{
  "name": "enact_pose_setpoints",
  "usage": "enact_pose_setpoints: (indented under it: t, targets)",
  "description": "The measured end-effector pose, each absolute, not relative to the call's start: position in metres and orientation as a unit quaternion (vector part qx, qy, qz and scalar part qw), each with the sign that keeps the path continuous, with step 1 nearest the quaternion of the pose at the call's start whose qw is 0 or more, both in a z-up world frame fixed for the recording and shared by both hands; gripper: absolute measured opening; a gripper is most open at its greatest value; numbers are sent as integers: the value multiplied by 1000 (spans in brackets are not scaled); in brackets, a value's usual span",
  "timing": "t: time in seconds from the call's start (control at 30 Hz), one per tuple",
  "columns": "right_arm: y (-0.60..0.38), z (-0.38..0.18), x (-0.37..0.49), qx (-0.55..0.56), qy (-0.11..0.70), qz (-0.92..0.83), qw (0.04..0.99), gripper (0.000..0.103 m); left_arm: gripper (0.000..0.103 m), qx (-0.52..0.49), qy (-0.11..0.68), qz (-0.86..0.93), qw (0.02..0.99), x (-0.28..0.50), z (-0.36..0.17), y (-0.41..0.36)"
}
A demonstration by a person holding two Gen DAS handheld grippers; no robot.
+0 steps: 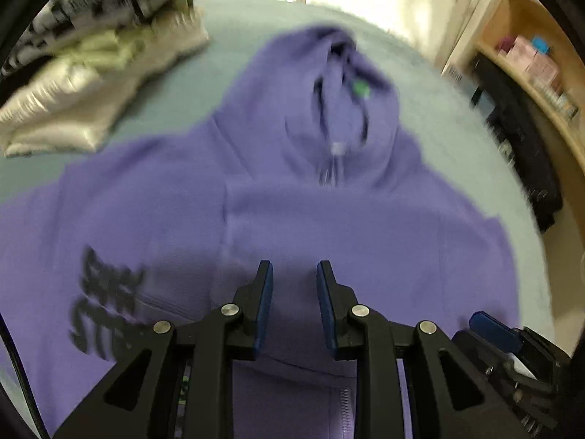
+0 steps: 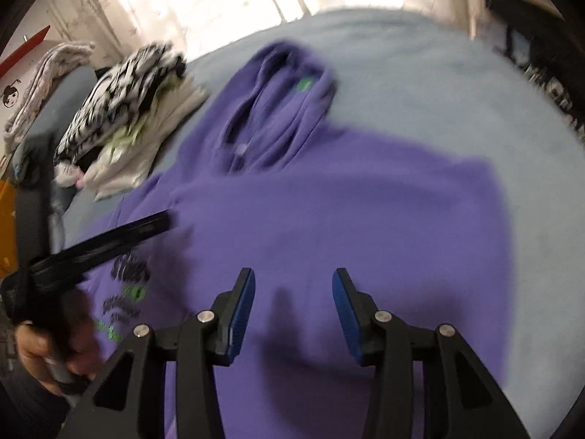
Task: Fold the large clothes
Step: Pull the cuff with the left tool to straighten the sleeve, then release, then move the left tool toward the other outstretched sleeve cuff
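Left hand-held gripper (image 1: 294, 272) hangs over the lower middle of a purple hoodie (image 1: 329, 219), its blue-padded fingers (image 1: 268, 292) parted with nothing between them, only cloth lying flat beneath. Right hand-held gripper (image 2: 293, 281) does the same at the bottom centre of its own view, released, its jaws wider apart, and it casts a shadow onto the fabric below. In the left wrist view a bit of the right one shows at the lower right edge; in the right wrist view the left one shows as a dark blurred bar at the left, with a person's hand (image 2: 47, 351) wrapped around its handle at the lower left.

That hoodie lies spread on a bed covered in a pale blue-grey sheet (image 1: 457, 117), hood (image 1: 340, 102) toward the top of the frame, a small green tag inside the neck. Dark lettering with green touches (too smeared to read) sits on the chest at the lower left, and a zipper (image 1: 345, 406) shows at the very bottom of the left view.

A stack of folded clothes (image 1: 91, 73), cream under a black-and-white print, rests on the bed at the upper left, apart from the hoodie. A wooden shelf (image 1: 530, 58) with small boxes stands at the upper right in the left view.
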State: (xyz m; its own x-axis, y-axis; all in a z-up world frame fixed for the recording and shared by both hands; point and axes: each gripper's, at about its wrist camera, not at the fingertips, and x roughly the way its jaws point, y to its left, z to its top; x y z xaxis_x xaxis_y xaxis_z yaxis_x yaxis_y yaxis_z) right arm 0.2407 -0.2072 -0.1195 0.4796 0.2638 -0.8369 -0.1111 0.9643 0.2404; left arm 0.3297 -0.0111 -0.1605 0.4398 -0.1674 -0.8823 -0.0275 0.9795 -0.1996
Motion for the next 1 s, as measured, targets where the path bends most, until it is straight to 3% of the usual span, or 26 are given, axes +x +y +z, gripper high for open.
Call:
enact_pose_setpoints:
  t: [0.1,0.33,0.43,0.47,0.53,0.7,0.77,1.0]
  targets:
    - [-215,-134,237,32,508,71,858,42,23,-48,522,-37,851,322,-170,-18]
    - [-298,-126,207,62,494,6,867,42,25,-16,530,-48,847,303,-159,-12]
    - [-306,-121,197,91,493,1,865,43,37,-2,524,-49,850,291,-150,-16]
    - [-305,-118,194,94,492,-4,866,44,50,0,518,-49,854,284,-145,-17]
    - [-299,-114,187,95,489,-9,867,44,65,7,503,-46,863,270,-134,-19]
    - [-287,-98,174,99,482,1,871,44,68,21,469,-55,881,235,-98,-23]
    - [-281,-88,164,91,475,1,875,44,78,20,458,-53,887,221,-83,-22]
    - [-264,-66,129,92,466,14,880,50,83,15,434,-67,898,171,-45,-18]
